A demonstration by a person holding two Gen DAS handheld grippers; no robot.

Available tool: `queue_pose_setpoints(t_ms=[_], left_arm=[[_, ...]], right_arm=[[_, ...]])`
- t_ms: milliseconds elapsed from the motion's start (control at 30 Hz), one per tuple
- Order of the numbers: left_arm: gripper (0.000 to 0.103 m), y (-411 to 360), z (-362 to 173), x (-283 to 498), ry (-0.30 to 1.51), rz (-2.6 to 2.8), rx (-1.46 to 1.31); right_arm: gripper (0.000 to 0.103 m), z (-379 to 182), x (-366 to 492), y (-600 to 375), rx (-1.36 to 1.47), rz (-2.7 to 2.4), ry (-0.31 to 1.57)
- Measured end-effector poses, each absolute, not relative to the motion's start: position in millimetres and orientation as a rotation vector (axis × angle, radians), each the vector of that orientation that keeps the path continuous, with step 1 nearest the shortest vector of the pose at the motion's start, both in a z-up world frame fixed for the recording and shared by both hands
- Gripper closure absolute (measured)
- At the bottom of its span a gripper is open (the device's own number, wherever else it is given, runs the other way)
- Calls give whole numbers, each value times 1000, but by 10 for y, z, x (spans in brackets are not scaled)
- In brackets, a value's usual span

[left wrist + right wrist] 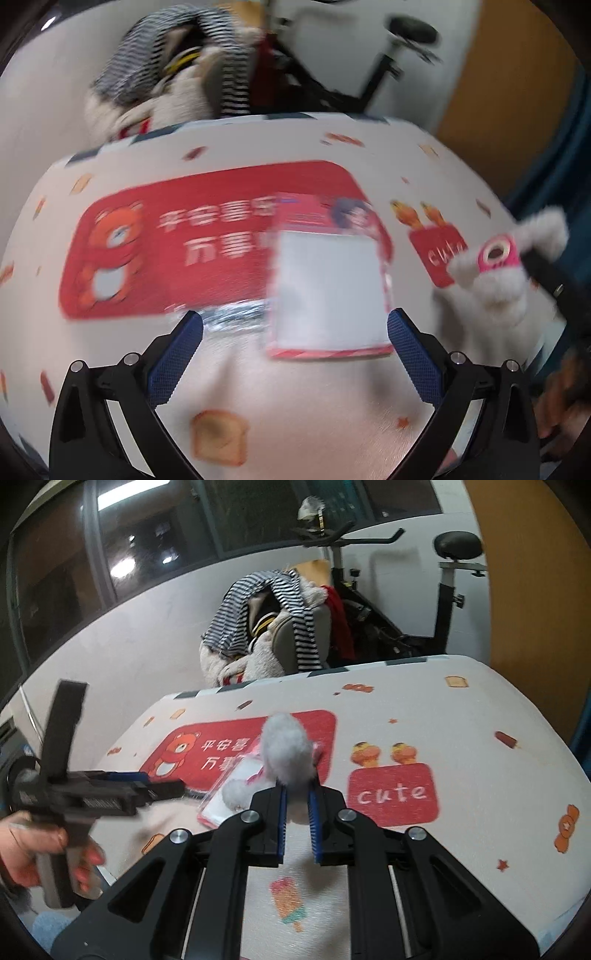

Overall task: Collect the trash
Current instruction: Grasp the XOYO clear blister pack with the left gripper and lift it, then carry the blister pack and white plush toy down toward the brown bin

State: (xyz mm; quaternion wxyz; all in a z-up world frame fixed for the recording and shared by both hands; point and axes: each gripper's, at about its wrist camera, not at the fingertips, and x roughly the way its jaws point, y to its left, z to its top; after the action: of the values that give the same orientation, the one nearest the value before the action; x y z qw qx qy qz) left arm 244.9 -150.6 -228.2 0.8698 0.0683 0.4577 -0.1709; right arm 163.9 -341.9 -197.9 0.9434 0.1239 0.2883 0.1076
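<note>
Printed tablecloth-covered table (480,738) carries a pink-edged packet (328,291)

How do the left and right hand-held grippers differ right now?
The left hand-held gripper has its jaws spread wide with nothing clamped; the right hand-held gripper is shut on the white plush toy. The left points down at the red-and-white packet lying on the tablecloth, just beyond its tips; the right carries its load above the cloth. Both have black frames and blue ribbed pads.
</note>
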Motion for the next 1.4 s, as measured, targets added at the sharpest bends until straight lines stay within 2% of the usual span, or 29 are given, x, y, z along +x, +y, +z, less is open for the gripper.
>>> queue_pose_setpoints(t_ms=[167,467,533,833,1167,1400], left_arm=[[6,-1845,-2492,2588,974,-331,224],[6,-1805,-2645,2832,1026,-279,180],[8,-1755,-2680,2861,1050,-279,148],[9,-1543,-2391,2668,991,-293,141],[9,-1081,-1851,1798,892,-327,103],[9,-695,-1898,829,888,-349,66]], right_arm=[[89,-2039,1615,-3571,271,209,591],[89,-2133,1631,-3663,296,217,598],[89,-2142,1635,-3650,298,221,599],[89,-2059,1586,-3599,295,238,589],[89,-1759,1248,-3352,285,284,554],[89,-1599,846,-3159,266,315,554]])
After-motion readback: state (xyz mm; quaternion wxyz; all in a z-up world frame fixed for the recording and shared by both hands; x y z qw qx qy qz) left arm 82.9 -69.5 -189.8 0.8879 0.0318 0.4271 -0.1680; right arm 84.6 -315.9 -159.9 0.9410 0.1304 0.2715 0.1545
